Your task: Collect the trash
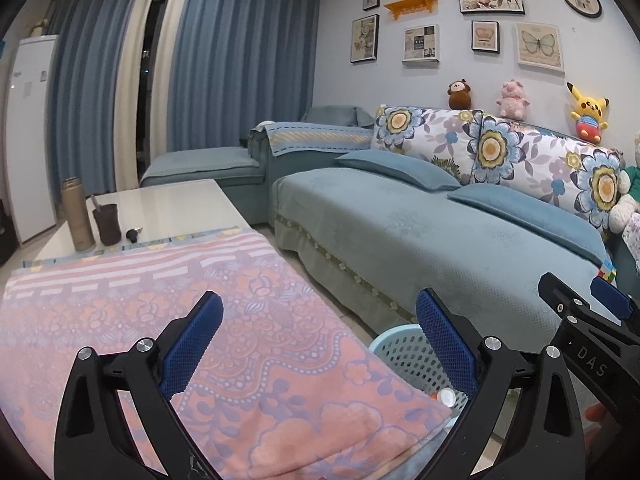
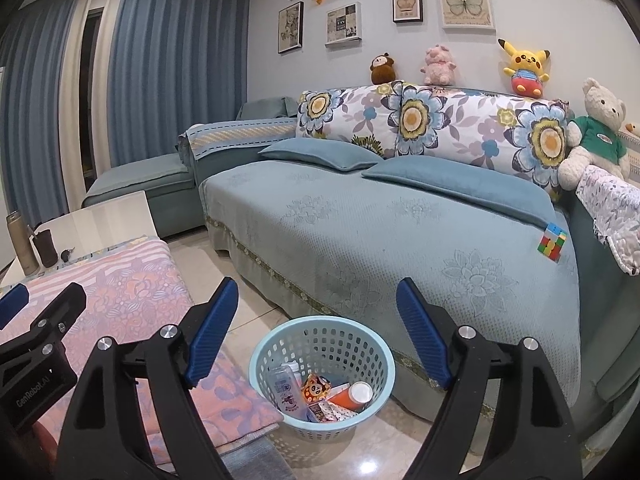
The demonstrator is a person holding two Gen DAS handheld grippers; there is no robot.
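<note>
Down on the floor, between the table's corner and the sofa (image 2: 400,240), sits the pale blue basket (image 2: 376,364), and the trash is already lying in it: a clear plastic bottle (image 2: 286,390), a bright snack wrapper (image 2: 316,388), an orange container with a white cap (image 2: 352,394) and some crumpled paper beneath. All of it looks light. I'd guess the bottle is thin and would dent under a hard squeeze, and the wrapper is slick and floppy, best pinched at a fold. The basket itself is perforated plastic, light but a little springy, and its rolled rim seems the surest place to grip.

Both tools hang above this. The right gripper (image 2: 316,336) has its jaws spread wide, framing the basket from above, touching nothing. The left gripper (image 1: 320,344) is likewise wide open and empty, poised over the pink patterned cloth (image 1: 160,300) on the table, with the basket's edge showing just past the cloth's corner.
</note>
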